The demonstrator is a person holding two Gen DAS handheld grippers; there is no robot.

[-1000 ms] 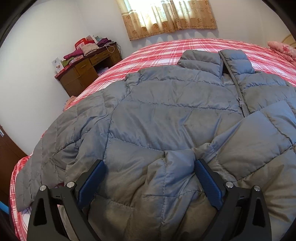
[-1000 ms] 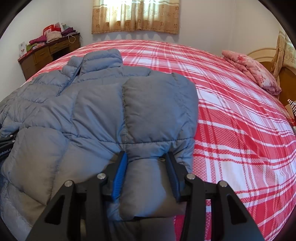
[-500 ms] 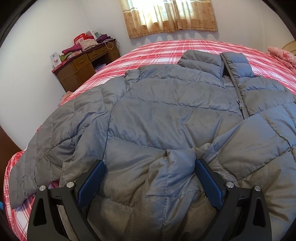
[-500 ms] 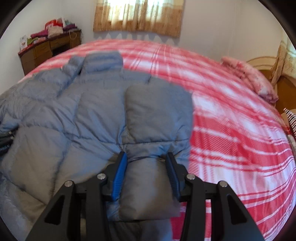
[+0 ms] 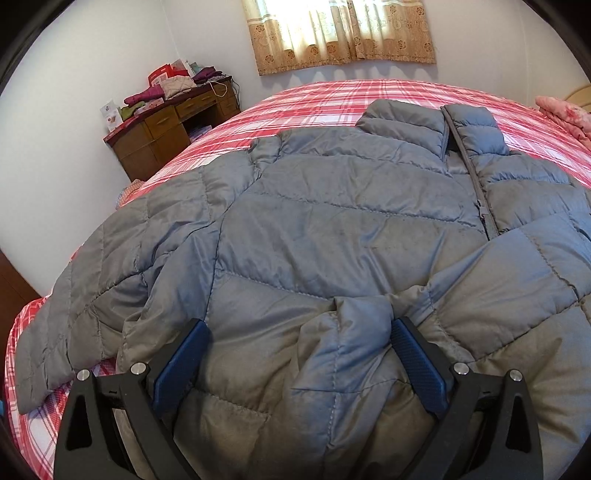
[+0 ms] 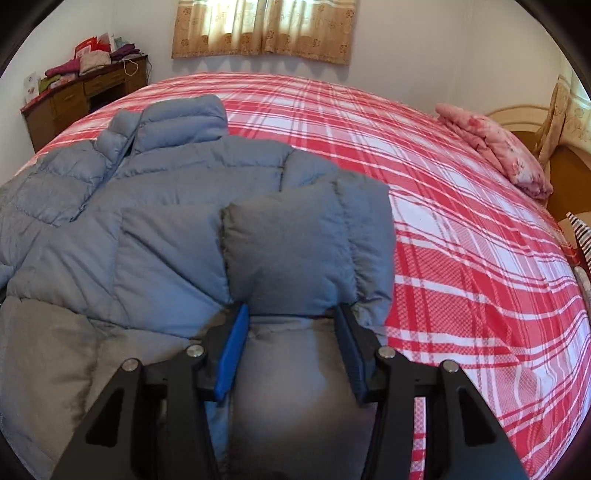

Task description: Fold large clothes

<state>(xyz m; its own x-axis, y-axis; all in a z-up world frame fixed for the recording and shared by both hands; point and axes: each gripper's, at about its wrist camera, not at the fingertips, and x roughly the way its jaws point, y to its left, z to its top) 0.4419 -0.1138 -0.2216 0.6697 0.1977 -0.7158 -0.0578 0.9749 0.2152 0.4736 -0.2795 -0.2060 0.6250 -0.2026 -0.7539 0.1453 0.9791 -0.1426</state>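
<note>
Between the opening right tongs [image 6: 291,325] lies the jacket's sleeve [image 6: 295,251].

The left wrist view is taken from low over the near edge of the bed [image 5: 332,99], tilted down and looking toward the far curtain [image 5: 343,33]. The grey jacket [image 5: 332,229] is seen very close. The right wrist view is set further right, facing the same way. The jacket, curtain and desk [image 6: 81,96] are shared by both views.
</note>
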